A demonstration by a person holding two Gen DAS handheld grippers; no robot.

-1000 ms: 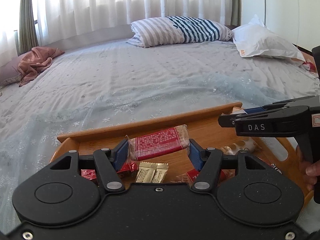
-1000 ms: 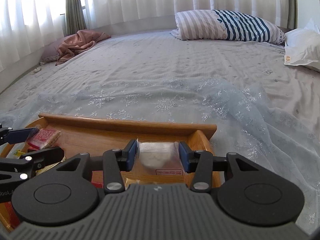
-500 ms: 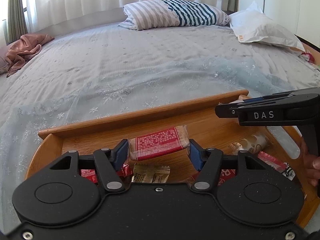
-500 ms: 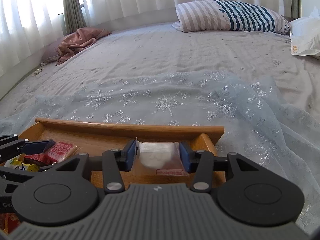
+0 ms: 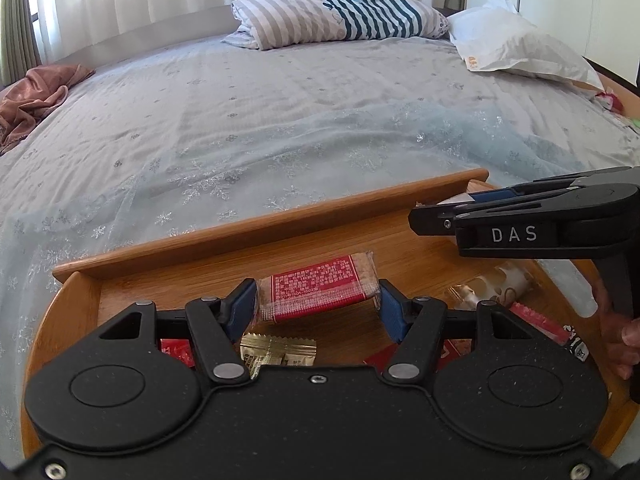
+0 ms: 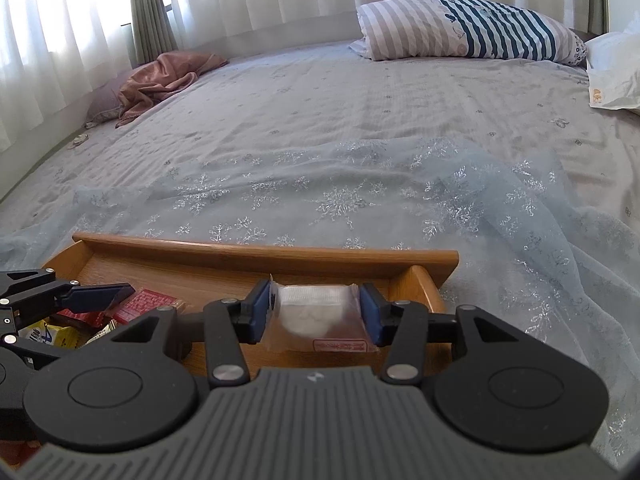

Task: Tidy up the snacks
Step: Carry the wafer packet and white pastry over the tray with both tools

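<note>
Wooden tray (image 5: 276, 224) sits on a bed (image 5: 280, 112), on a sheer blue snowflake cloth (image 6: 360, 200) spread over the grey sheet.

Left gripper (image 5: 318, 304): at middle width, blue pads pressed on both ends of a red-printed cracker packet (image 5: 318, 290), which hangs clear above the tray floor. From this camera the packet is at 12 o'clock, close in. Under it on the tray floor lies a gold sachet (image 5: 280, 350); red wrappers (image 5: 176, 350) show at 7 o'clock behind the gripper body, partly hidden. A brown-and-cream roll-shaped snack (image 5: 496, 286) lies on the tray at 3 o'clock, with a red stick packet (image 5: 536, 320) just beside it.

Right gripper (image 6: 316, 316): jaws opening, fairly narrow. A clear packet with a white sweet inside (image 6: 316, 312) stands between the pads at the tray's far right corner, lower edge down by the tray floor. The left pad looks to be against the wrapper's edge; whether the right pad touches it I cannot tell. In the left camera this gripper reaches in from 3 o'clock, a hand (image 5: 618, 344) on its handle.

Far end of bed: striped pillow (image 5: 340, 16) at 12 o'clock, white bag (image 5: 516, 48) at 2 o'clock, crumpled pink cloth (image 6: 164, 76) at 10 o'clock.
</note>
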